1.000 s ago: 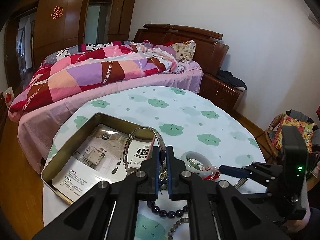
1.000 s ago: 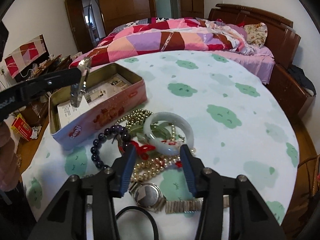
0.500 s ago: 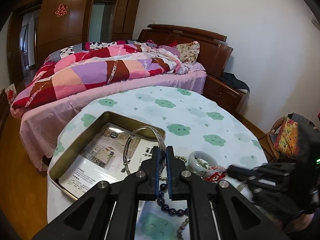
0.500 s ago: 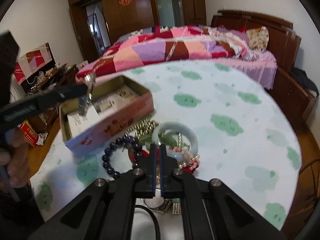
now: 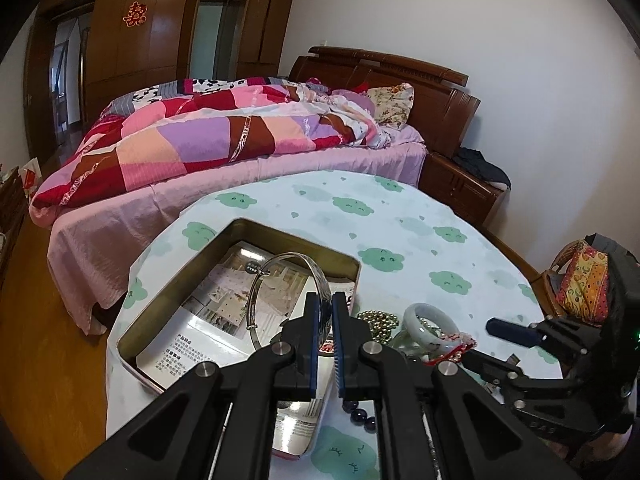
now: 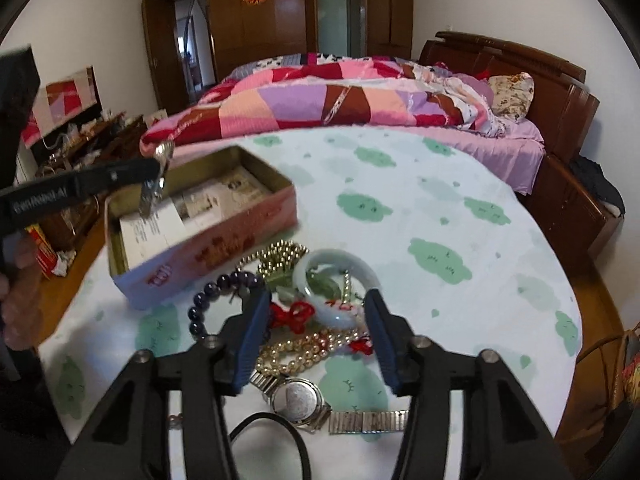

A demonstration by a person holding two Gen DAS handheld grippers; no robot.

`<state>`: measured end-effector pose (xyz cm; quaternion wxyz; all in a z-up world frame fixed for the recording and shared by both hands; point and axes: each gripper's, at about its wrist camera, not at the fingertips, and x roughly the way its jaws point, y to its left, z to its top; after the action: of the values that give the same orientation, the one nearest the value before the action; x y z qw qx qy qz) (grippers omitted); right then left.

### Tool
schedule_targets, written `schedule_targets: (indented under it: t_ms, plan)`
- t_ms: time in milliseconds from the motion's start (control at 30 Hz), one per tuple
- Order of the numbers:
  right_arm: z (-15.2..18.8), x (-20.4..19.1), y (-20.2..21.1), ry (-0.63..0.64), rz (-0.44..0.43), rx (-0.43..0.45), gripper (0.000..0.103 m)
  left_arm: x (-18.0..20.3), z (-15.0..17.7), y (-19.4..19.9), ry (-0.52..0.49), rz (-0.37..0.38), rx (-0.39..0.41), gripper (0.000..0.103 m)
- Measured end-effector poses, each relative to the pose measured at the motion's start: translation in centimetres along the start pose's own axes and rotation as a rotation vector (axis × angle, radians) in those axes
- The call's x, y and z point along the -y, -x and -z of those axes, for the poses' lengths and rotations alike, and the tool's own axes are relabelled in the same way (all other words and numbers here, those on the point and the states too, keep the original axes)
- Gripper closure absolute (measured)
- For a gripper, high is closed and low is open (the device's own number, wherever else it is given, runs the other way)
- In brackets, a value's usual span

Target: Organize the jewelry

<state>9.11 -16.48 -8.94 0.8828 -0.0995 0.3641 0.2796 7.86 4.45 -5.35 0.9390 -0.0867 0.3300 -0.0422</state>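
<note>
Over the last second the left gripper (image 5: 325,312) was carried a little further over the open tin (image 5: 160,300), so that more of the tin's interior was seen ahead of its fingertips than before. Its jaws were kept clenched on the silver bangle (image 5: 280,276), which was held upright by its near edge, with most of the hoop standing out beyond and slightly left of the fingertips, above the printed leaflets (image 5: 224,312) lining the tin. The bangle was seen to be a thin, polished metal band, apparently with a small clasp or link on its far side. It was judged that the bangle was close to being set down in the tin and only had to be lowered and let go.

To the right, the jaws of the right gripper (image 6: 316,328) had just been opening, after having been fully closed half a second earlier. Nothing was seen to be pressed by their blue pads (image 6: 252,336); they were spread apart above the pile of loose jewelry. Just ahead of them lay the pale jade bangle (image 6: 336,276), with a red knotted charm (image 6: 294,316) and a pearl strand (image 6: 304,348) between the fingers, the dark bead bracelet (image 6: 216,296) to their left and a wristwatch (image 6: 296,398) nearer the camera. A fresh grasp on the pile was judged to be in preparation.
</note>
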Motion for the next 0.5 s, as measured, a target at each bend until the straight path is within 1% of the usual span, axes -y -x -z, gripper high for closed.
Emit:
schedule_targets:
  t_ms: [67,100,133,167,200,267,500]
  plan:
    - [0.1,0.0,-0.7,-0.001,0.003,-0.014,0.059,-0.2,0.0,-0.1,0.003,0.000,-0.006,0.098]
    - [0.2,0.0,-1.3,0.002,0.000,-0.022,0.066,-0.2,0.1,-0.2,0.002,-0.001,-0.007,0.098]
    - [0.3,0.0,-1.4,0.005,0.000,-0.023,0.082,-0.3,0.1,-0.2,0.002,-0.002,-0.009,0.098]
    - [0.5,-0.1,-1.4,0.009,0.004,-0.021,0.096,-0.3,0.1,-0.2,0.002,-0.002,-0.010,0.098]
    - [0.6,-0.1,-1.4,0.014,0.009,-0.024,0.099,-0.4,0.1,-0.2,0.001,-0.002,-0.011,0.098]
    - [0.7,0.0,-1.0,0.006,-0.006,-0.023,0.100,-0.5,0.0,-0.3,-0.004,-0.003,-0.012,0.098]
    - [-0.2,0.6,2.9,-0.020,-0.001,0.065,0.102,-1.9,-0.4,-0.8,-0.006,-0.024,-0.020,0.098]
